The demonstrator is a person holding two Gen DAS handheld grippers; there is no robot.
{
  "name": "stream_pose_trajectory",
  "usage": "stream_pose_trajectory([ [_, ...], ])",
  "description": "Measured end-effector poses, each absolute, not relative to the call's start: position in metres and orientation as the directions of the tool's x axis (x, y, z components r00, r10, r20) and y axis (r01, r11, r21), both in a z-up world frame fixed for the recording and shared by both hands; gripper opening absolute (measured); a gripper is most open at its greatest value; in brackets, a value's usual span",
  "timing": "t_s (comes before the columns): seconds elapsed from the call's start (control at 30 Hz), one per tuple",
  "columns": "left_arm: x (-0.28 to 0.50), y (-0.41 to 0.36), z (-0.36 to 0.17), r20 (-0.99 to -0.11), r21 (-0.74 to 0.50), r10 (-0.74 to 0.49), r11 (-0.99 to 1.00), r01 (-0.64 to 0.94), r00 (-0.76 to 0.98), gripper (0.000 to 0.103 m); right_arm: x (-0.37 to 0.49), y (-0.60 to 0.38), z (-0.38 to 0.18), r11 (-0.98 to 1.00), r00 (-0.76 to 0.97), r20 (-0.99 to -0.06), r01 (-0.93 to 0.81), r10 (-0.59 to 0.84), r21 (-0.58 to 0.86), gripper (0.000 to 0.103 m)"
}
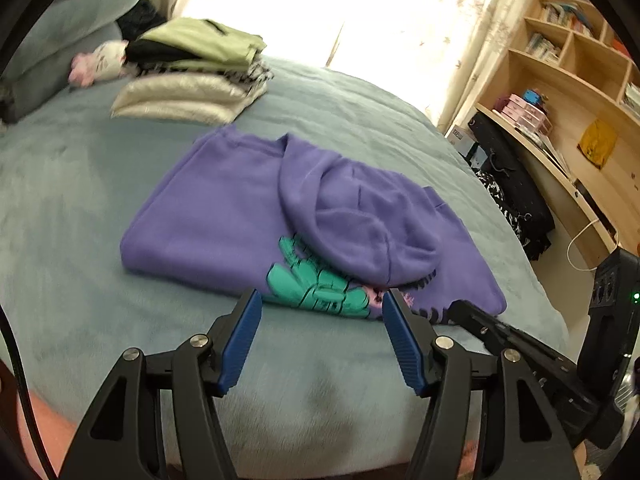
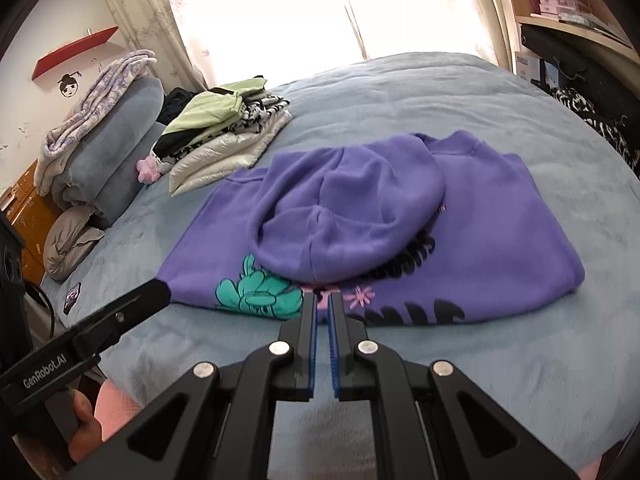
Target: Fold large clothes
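A purple hoodie with a teal and pink print lies partly folded on the blue-grey bed; its hood is laid over the body. It also shows in the right wrist view. My left gripper is open and empty, just short of the hoodie's near hem. My right gripper is nearly shut at the hoodie's near hem; whether cloth is pinched between its pads is not visible. The right gripper also shows in the left wrist view, at the hem's right end. The left gripper shows in the right wrist view, at the hem's left corner.
A pile of folded clothes lies at the far side of the bed, next to pillows and rolled blankets. A wooden shelf unit and dark bags stand right of the bed. The bed's near edge is just below the grippers.
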State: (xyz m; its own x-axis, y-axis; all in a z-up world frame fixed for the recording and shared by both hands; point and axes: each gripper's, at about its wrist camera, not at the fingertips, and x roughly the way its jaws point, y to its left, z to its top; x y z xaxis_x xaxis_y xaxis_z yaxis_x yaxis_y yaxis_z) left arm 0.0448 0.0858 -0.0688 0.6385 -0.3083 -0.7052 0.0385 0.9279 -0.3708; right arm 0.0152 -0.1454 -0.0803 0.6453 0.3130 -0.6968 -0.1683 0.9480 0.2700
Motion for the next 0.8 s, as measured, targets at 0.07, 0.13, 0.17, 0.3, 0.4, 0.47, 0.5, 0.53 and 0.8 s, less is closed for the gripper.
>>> stream_pose_trajectory([
  [0.07, 0.044, 0.091, -0.080, -0.714, -0.397, -0.321, 0.918, 0.018, 0.623, 0.061, 0.013, -0.144, -0.081, 0.949, 0.643, -0.700, -0.166, 0.309, 0.267, 0.005],
  [0.13, 0.048, 0.095, -0.094, -0.725, -0.431, -0.340, 0.902, -0.009, 0.599, 0.061, 0.011, -0.142, -0.081, 0.950, 0.644, -0.701, -0.170, 0.307, 0.260, 0.005],
  [0.17, 0.049, 0.098, -0.100, -0.725, -0.449, -0.351, 0.893, -0.020, 0.592, 0.061, 0.011, -0.142, -0.082, 0.950, 0.643, -0.700, -0.175, 0.309, 0.259, 0.005],
  [0.3, 0.056, 0.113, -0.126, -0.718, -0.539, -0.408, 0.838, -0.080, 0.563, 0.061, 0.011, -0.136, -0.083, 0.949, 0.646, -0.695, -0.199, 0.315, 0.246, 0.005],
  [0.4, 0.064, 0.126, -0.145, -0.702, -0.596, -0.436, 0.792, -0.130, 0.562, 0.061, 0.014, -0.132, -0.087, 0.946, 0.640, -0.697, -0.213, 0.324, 0.245, 0.005],
  [0.47, 0.069, 0.134, -0.156, -0.682, -0.636, -0.454, 0.756, -0.157, 0.573, 0.061, 0.018, -0.129, -0.091, 0.945, 0.634, -0.701, -0.219, 0.328, 0.244, 0.005],
  [0.5, 0.072, 0.137, -0.159, -0.675, -0.645, -0.455, 0.746, -0.164, 0.581, 0.061, 0.020, -0.129, -0.093, 0.944, 0.630, -0.702, -0.222, 0.331, 0.245, 0.005],
  [0.53, 0.076, 0.140, -0.162, -0.665, -0.654, -0.454, 0.738, -0.168, 0.594, 0.061, 0.022, -0.127, -0.095, 0.943, 0.628, -0.704, -0.224, 0.332, 0.245, 0.005],
  [0.8, 0.118, 0.156, -0.184, -0.653, -0.661, -0.417, 0.721, -0.208, 0.632, 0.061, 0.055, -0.118, -0.101, 0.943, 0.626, -0.706, -0.236, 0.331, 0.233, 0.005],
])
